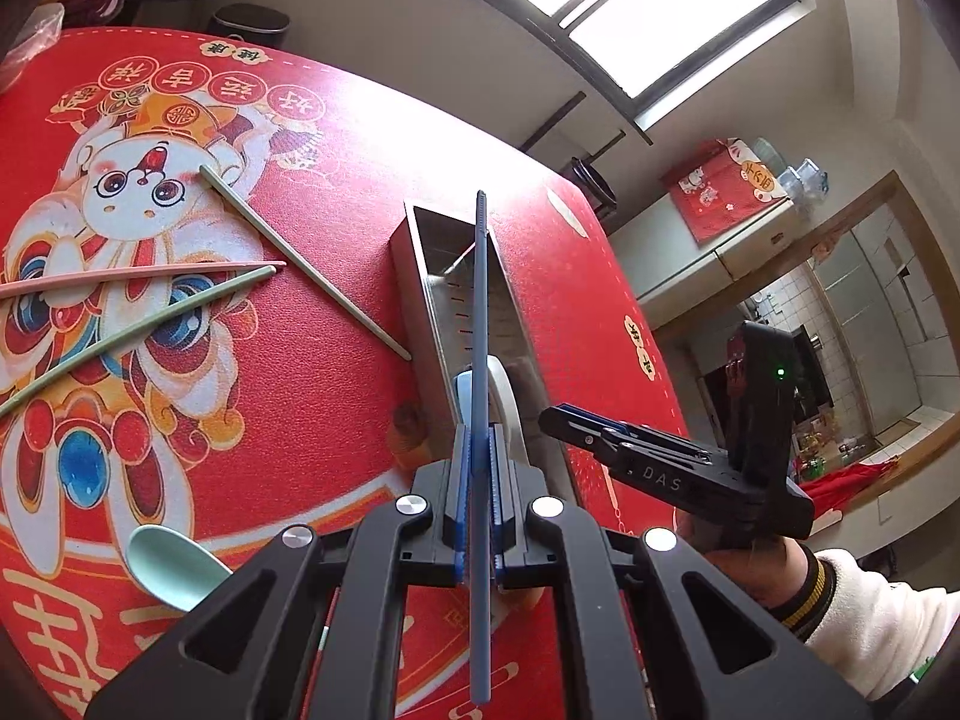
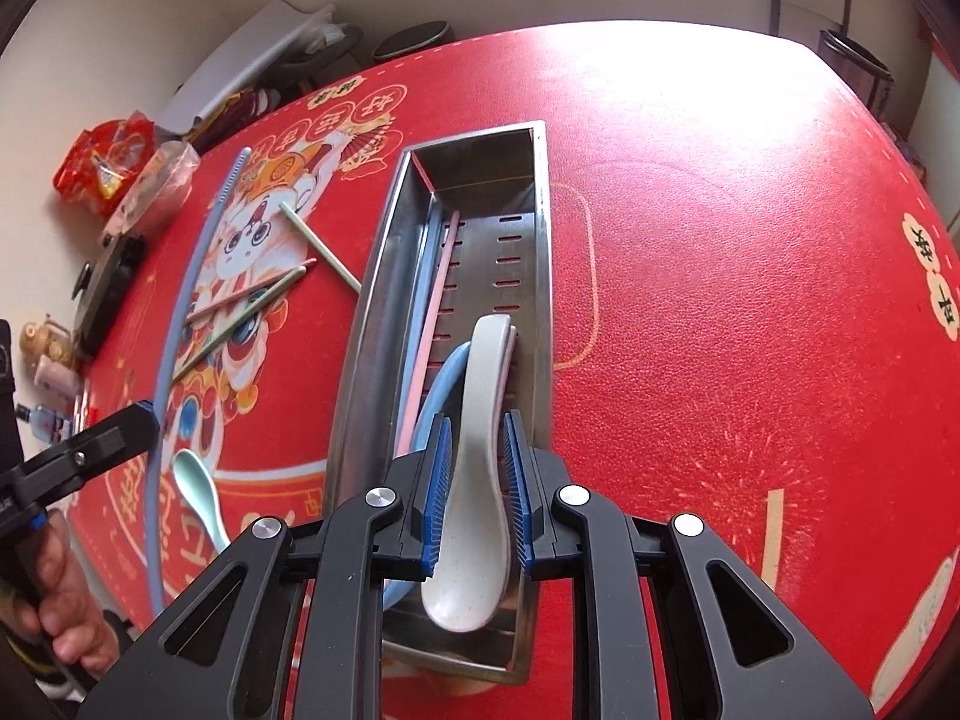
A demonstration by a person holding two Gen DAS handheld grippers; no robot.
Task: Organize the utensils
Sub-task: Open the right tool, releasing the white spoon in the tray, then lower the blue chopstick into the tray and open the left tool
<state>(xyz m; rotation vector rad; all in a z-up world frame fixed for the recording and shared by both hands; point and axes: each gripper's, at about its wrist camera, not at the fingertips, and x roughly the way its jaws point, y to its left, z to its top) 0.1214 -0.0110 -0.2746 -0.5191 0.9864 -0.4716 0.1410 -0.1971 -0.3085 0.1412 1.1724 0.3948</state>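
Observation:
My left gripper (image 1: 478, 450) is shut on a blue chopstick (image 1: 480, 300), held above the near end of the steel utensil tray (image 1: 420, 276); the chopstick also shows in the right wrist view (image 2: 180, 300). My right gripper (image 2: 475, 468) is open over the tray (image 2: 543, 276), its pads on either side of a white spoon (image 2: 477, 480) without touching it. The spoon lies in the tray on a blue spoon (image 2: 441, 384), beside a pink chopstick (image 2: 435, 300). On the red mat lie a mint spoon (image 1: 174, 564), two green chopsticks (image 1: 300, 258) (image 1: 132, 330) and a pink chopstick (image 1: 138, 275).
The red printed mat (image 2: 750, 300) covers the table. Snack bags (image 2: 108, 162), a dark pan (image 2: 105, 288) and small bottles (image 2: 51, 384) stand along the table's far left edge. A dark stool (image 2: 855, 69) stands beyond the table's far edge.

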